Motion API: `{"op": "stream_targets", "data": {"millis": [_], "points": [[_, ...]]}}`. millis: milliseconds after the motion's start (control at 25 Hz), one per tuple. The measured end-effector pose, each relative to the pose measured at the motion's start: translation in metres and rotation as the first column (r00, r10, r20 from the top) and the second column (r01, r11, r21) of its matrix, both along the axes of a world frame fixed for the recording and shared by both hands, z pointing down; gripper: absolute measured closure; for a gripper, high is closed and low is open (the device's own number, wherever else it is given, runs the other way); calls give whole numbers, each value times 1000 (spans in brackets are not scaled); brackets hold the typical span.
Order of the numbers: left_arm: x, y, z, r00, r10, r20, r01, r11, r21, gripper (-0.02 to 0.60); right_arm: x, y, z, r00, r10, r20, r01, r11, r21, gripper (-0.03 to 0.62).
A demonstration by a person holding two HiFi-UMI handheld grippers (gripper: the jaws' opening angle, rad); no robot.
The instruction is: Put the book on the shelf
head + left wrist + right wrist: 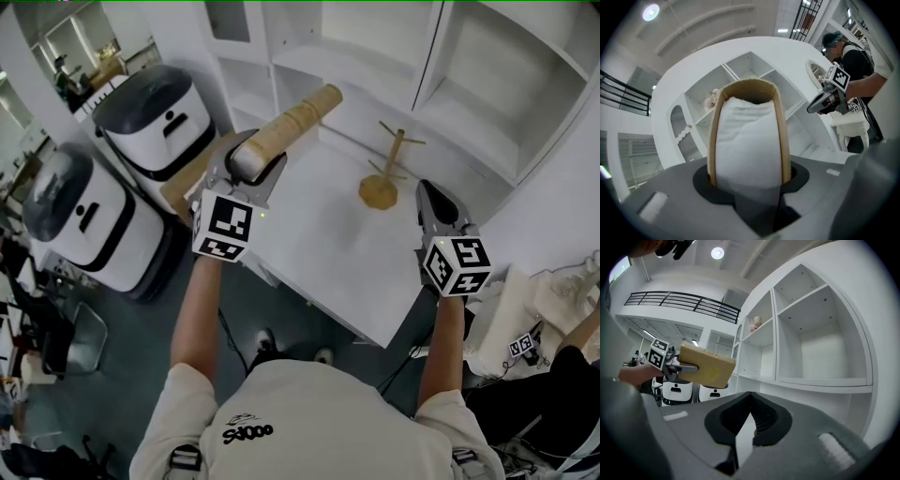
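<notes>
Left gripper [251, 161] pinched the book [291, 127] by one end, with the tan covers and white pages wedged between its jaws. The book was held up off the table [309, 248], its long axis aimed at the white shelf unit [366, 66], probably so it could slide straight into a compartment. Right gripper [433, 202] was pressed together on nothing, hovering over the table's right side, likely kept in reserve. A small wooden peg stand [384, 183] stood on the table near the shelf. Two rounded white machines [155, 122] stood on the floor to the left.
</notes>
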State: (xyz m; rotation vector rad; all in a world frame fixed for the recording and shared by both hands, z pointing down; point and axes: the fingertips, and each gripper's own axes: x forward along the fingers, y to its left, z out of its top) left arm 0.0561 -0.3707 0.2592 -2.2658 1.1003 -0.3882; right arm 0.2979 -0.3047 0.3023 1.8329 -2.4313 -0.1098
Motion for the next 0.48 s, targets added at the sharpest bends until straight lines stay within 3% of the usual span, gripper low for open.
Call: {"op": "stream_targets", "data": {"millis": [240,480], "points": [[31,-42,-35,995,62,76,-71,989,128,344,4,-23,-2,999,44,-1,-44,999,18,600],[59,-85,-58,973,137,187,-182,951,249,344,4,-45,-5,986,163,26,-163,986,33,600]]}}
